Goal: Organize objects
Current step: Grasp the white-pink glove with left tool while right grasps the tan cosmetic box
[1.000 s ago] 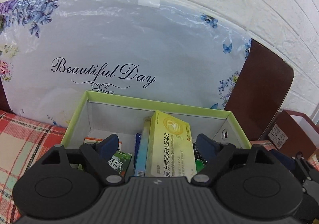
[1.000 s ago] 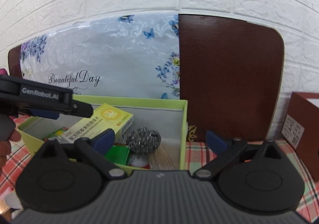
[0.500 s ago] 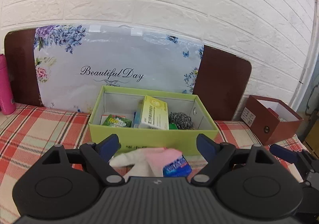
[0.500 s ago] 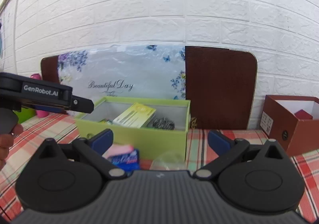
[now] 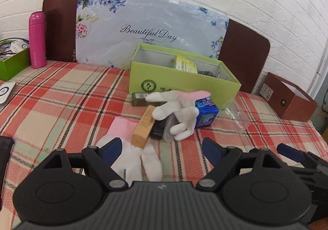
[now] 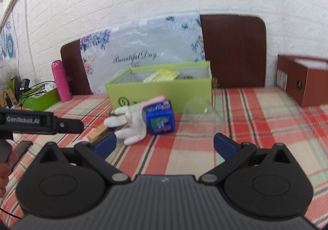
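Note:
A light green box (image 5: 180,84) stands at the back of the plaid table, with a yellow medicine carton (image 5: 185,64) and a steel scourer inside. In front of it lies a pile: two white and pink gloves (image 5: 178,111), a blue packet (image 5: 206,114), a tan small box (image 5: 143,127), a dark item and a clear plastic dome (image 6: 199,111). My left gripper (image 5: 162,148) is open and empty, low over the near glove (image 5: 131,148). My right gripper (image 6: 164,144) is open and empty, short of the blue packet (image 6: 161,120) and the box (image 6: 160,92).
A pink bottle (image 5: 37,39) and a dark green box (image 5: 12,62) stand at the far left. A brown box (image 5: 287,96) stands at the right. A floral board (image 5: 151,25) and brown boards lean on the brick wall. A white device (image 5: 5,91) lies at the left edge.
Both grippers have pulled back from the green box towards the near side of the table. The left one left the yellow carton in the box and now hangs over the gloves.

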The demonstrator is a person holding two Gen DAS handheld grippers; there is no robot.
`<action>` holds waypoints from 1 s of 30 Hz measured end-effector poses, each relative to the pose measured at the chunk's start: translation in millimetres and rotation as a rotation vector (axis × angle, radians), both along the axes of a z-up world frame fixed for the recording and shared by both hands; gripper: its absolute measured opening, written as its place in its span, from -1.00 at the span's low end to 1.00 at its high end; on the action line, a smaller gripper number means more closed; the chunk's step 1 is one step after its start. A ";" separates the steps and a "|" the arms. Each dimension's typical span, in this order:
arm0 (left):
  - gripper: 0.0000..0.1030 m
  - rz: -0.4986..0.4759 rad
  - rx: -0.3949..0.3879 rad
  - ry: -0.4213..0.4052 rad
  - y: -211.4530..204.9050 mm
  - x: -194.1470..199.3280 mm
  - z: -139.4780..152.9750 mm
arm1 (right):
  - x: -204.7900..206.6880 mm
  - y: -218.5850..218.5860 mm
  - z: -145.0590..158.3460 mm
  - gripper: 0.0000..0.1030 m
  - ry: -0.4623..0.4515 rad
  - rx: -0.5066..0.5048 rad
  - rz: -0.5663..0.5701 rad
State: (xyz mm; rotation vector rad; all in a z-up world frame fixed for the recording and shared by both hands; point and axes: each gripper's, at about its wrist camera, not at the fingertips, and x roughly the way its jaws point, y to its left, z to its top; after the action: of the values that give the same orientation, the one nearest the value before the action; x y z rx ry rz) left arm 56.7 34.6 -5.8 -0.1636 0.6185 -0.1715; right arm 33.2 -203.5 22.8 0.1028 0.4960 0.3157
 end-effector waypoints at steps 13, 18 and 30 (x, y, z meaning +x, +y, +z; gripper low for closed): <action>0.71 0.034 0.073 0.105 20.0 38.2 -45.4 | 7.1 1.5 -42.1 1.00 0.145 0.066 -0.030; 0.67 -0.006 0.169 0.121 13.1 66.3 -61.5 | 7.4 0.0 -43.0 1.00 0.147 0.056 -0.033; -0.90 -0.220 -0.008 0.150 24.7 9.7 -47.4 | 28.1 11.9 -39.6 0.81 0.123 -0.034 0.017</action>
State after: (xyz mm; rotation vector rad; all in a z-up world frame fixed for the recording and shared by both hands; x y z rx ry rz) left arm 66.4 59.3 -53.2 -0.1164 0.7849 -0.3770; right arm 61.3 -191.6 -16.8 0.0850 0.6243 0.3189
